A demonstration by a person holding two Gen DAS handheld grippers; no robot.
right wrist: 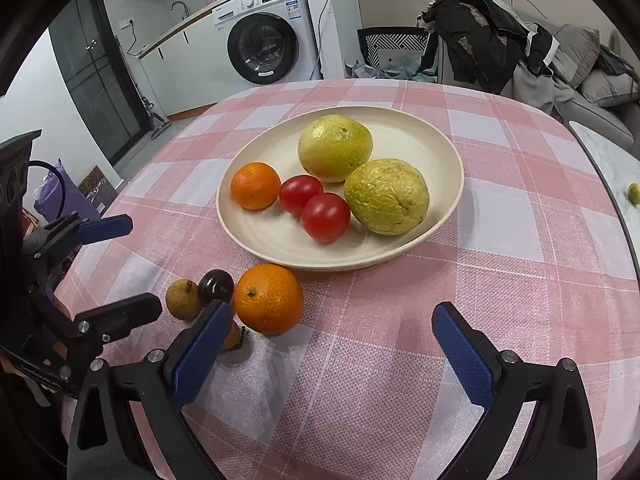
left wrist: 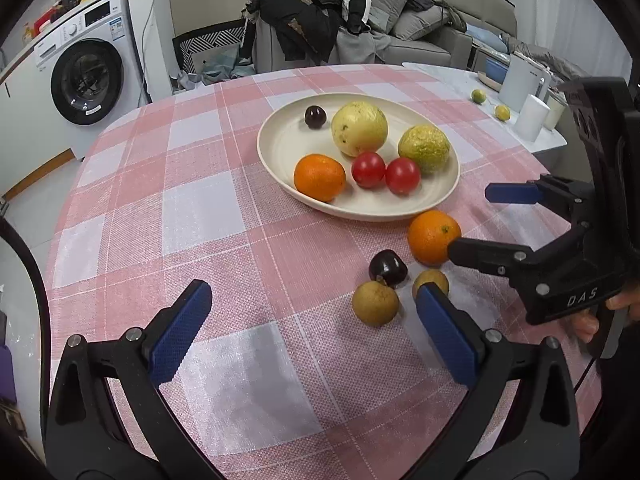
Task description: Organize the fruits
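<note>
A cream plate [left wrist: 280,148] [right wrist: 440,148] holds two yellow-green fruits [left wrist: 359,129] [left wrist: 424,148], a mandarin [left wrist: 319,177], two red tomatoes [left wrist: 368,169] and a dark cherry [left wrist: 315,117]. Loose on the checked cloth in front of it lie an orange [left wrist: 434,236] [right wrist: 268,298], a dark cherry [left wrist: 387,268] [right wrist: 216,286] and two small brown fruits [left wrist: 375,303] [left wrist: 431,280]. My left gripper [left wrist: 313,288] [right wrist: 143,264] is open and empty, left of the loose group. My right gripper [right wrist: 331,309] [left wrist: 469,220] is open and empty, just right of the orange.
The round table's edge curves close behind both grippers. A white side table [left wrist: 460,80] at the right carries two small limes [left wrist: 478,97], white cups [left wrist: 532,117] and a kettle. A washing machine [right wrist: 264,46] and a clothes-covered sofa [left wrist: 360,36] stand beyond.
</note>
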